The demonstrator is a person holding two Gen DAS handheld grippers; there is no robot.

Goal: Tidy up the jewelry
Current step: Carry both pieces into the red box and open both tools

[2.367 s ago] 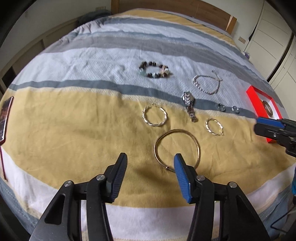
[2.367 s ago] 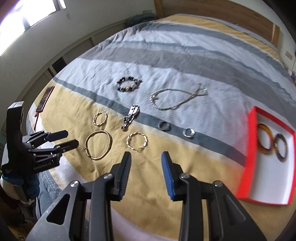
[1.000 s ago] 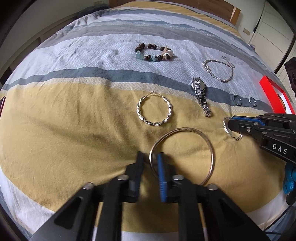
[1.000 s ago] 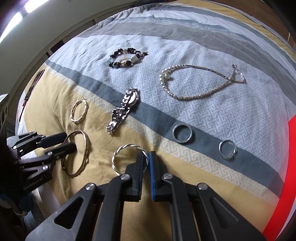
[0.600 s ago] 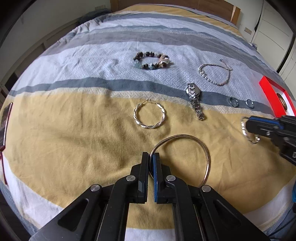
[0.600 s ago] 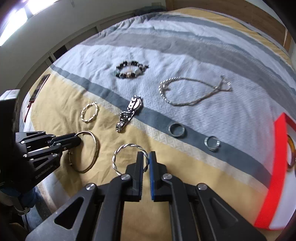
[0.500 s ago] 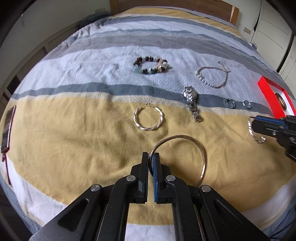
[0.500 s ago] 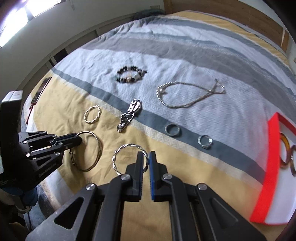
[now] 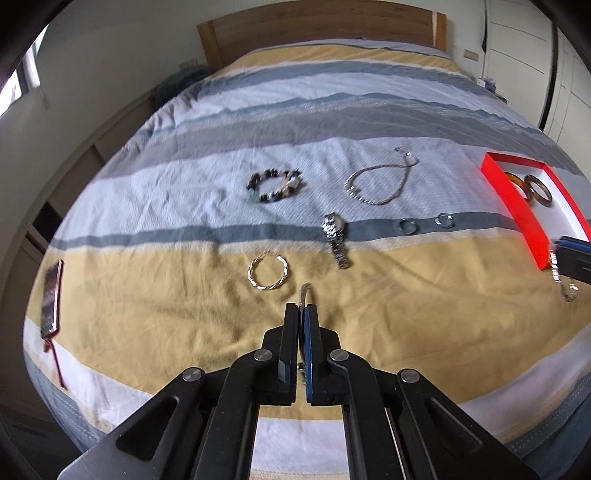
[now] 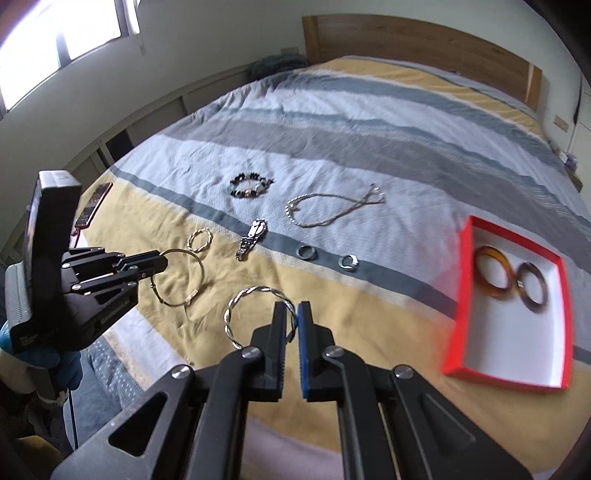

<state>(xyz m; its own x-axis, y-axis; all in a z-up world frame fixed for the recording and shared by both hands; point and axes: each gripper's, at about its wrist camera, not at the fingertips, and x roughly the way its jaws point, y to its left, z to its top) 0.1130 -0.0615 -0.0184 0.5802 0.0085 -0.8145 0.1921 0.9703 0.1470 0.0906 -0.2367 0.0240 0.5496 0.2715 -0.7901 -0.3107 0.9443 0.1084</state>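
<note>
My left gripper (image 9: 301,310) is shut on a thin gold bangle (image 9: 306,291), which shows edge-on above the pads. In the right wrist view that bangle (image 10: 201,269) hangs clear of the bedspread from the left gripper (image 10: 160,263). My right gripper (image 10: 291,308) is shut on a twisted silver hoop (image 10: 236,302), also lifted off the bed. A red box (image 10: 461,295) with a white inside lies at the right and holds an amber bangle (image 10: 493,273) and a brown bangle (image 10: 532,288).
On the striped bedspread lie a beaded bracelet (image 9: 275,186), a silver chain (image 9: 380,181), a wristwatch (image 9: 336,238), two rings (image 9: 408,225) (image 9: 445,219) and a twisted gold hoop (image 9: 267,273). A dark phone (image 9: 51,295) rests near the left edge. The wooden headboard (image 9: 321,33) stands at the back.
Both grippers have risen from the bed with their pieces. The gold bangle has swung from lying flat to edge-on. The right gripper has carried the hoop towards the red box.
</note>
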